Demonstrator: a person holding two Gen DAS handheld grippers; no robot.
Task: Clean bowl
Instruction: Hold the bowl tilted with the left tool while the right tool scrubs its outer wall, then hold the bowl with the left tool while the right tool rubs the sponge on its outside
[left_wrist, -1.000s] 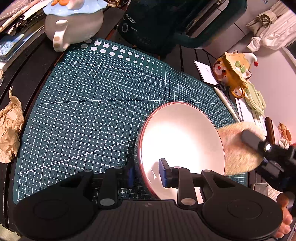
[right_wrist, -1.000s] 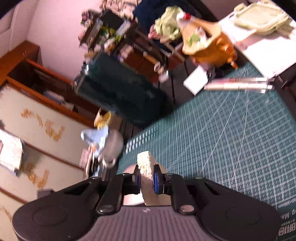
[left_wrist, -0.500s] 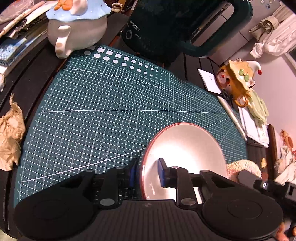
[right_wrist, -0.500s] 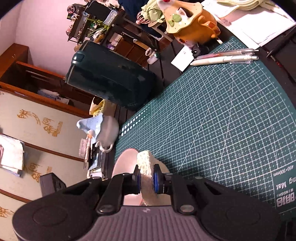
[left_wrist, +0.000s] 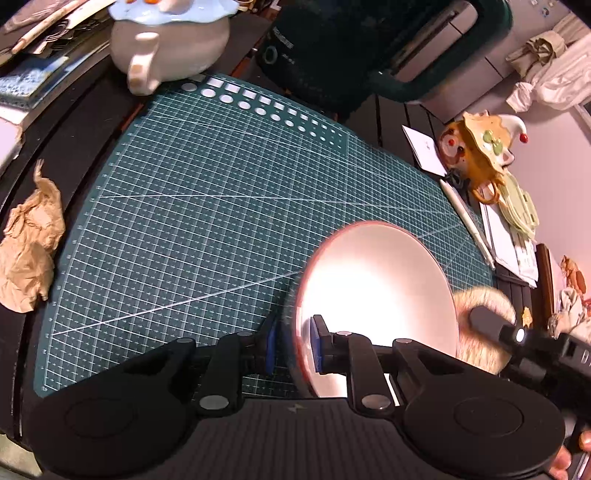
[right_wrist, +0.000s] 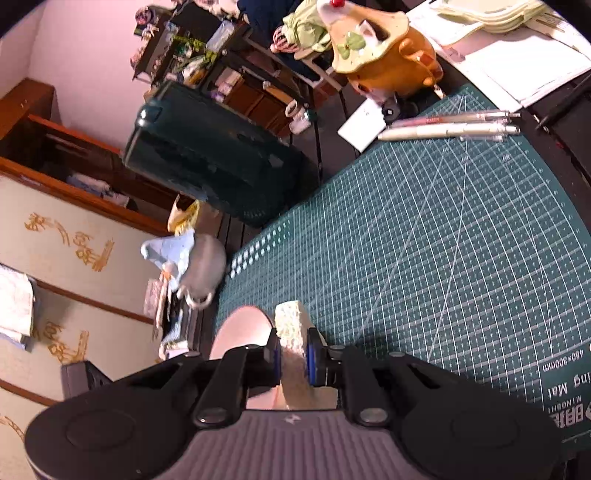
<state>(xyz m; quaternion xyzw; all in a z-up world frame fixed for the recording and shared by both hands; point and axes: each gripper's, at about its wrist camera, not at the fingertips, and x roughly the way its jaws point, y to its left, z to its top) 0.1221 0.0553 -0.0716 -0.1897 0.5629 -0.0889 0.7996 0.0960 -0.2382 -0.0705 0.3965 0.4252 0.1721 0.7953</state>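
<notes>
Left wrist: left gripper (left_wrist: 293, 347) clamps the rim of the bowl (left_wrist: 376, 291), tilted over the cutting mat (left_wrist: 207, 206) (jaws just closing); inside looks pale, glossy, no visible dirt

Right wrist: right gripper (right_wrist: 291, 354) pinches the sponge (right_wrist: 291, 332) beside the bowl; wiping next, needs sponge pressed inside

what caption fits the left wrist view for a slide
Left gripper clamps the rim of the pink bowl over the green cutting mat while the sponge waits at the bowl's right.

bowl (left_wrist: 376, 288) on mat (left_wrist: 221, 206), sponge (left_wrist: 480, 325) right
</notes>
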